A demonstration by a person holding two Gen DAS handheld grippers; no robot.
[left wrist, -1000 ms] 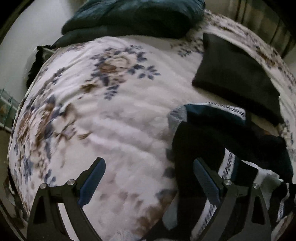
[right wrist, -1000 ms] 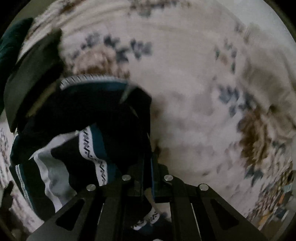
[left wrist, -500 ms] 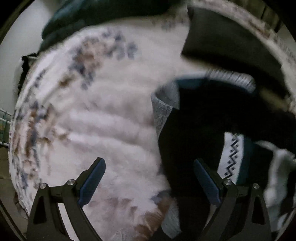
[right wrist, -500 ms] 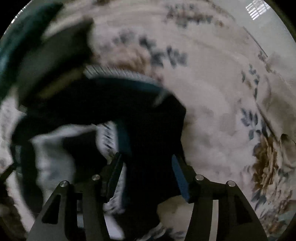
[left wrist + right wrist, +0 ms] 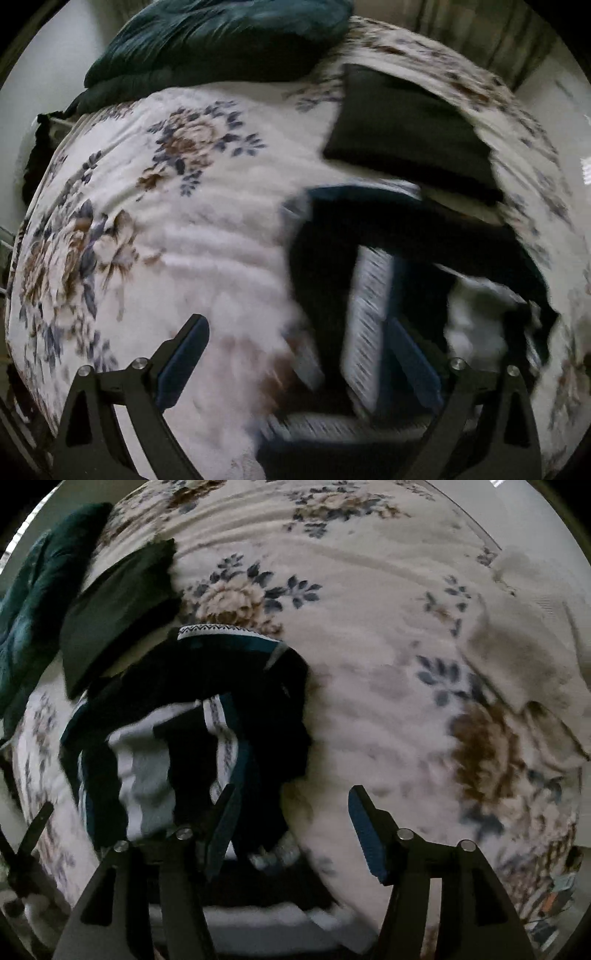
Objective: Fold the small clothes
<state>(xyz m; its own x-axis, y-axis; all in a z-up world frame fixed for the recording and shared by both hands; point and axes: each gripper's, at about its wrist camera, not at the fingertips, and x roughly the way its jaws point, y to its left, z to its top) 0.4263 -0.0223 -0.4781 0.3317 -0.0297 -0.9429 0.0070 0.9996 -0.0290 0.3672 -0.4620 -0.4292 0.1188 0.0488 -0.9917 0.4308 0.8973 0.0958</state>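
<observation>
A small dark garment with teal and white patterned bands (image 5: pixel 373 266) lies crumpled on a floral blanket (image 5: pixel 177 229). It also shows in the right wrist view (image 5: pixel 207 716). My left gripper (image 5: pixel 299 350) is open, its right finger over the garment's near edge, holding nothing. My right gripper (image 5: pixel 291 819) is open and empty, its left finger beside the garment's near right corner.
A folded black cloth (image 5: pixel 410 133) lies just beyond the garment, also seen in the right wrist view (image 5: pixel 118 605). A dark teal quilt (image 5: pixel 221 37) is heaped at the far end of the bed. A beige cloth (image 5: pixel 524 642) lies at the right.
My right gripper opened and let go of the garment, then drew back to the right. The garment now lies on the blanket. My left gripper stayed open and shifted slightly.
</observation>
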